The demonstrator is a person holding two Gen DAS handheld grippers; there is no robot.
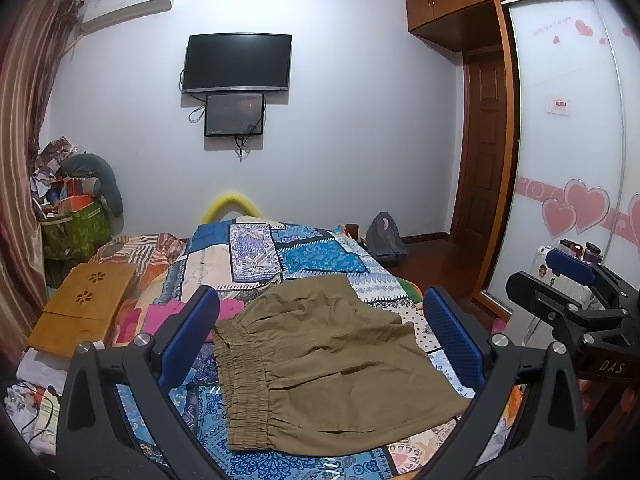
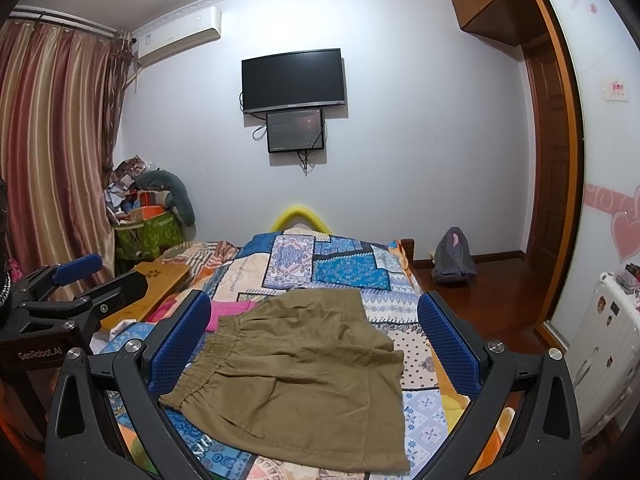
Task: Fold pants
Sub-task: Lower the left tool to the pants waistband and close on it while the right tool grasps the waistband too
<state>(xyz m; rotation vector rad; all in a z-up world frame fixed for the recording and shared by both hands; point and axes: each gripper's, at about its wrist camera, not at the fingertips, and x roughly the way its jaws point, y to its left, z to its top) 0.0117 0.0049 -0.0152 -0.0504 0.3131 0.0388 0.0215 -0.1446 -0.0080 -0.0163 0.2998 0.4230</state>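
Note:
A pair of olive-brown pants [image 1: 324,364] lies spread flat on the patchwork bed cover [image 1: 312,260], its elastic waistband [image 1: 244,384] toward the left. It also shows in the right wrist view [image 2: 296,376]. My left gripper [image 1: 320,340] is open and empty, held above the pants with a blue pad on each side. My right gripper [image 2: 314,344] is open and empty too, above the pants. The right gripper shows at the right edge of the left wrist view [image 1: 576,280]. The left gripper shows at the left edge of the right wrist view [image 2: 76,276].
A pink cloth [image 1: 172,312] lies just left of the pants. A wooden lap tray [image 1: 84,308] sits on the bed's left side. A grey backpack [image 2: 452,258] stands on the floor to the right. A wardrobe [image 1: 572,120] lines the right wall. A cluttered green bin [image 2: 148,228] is at the back left.

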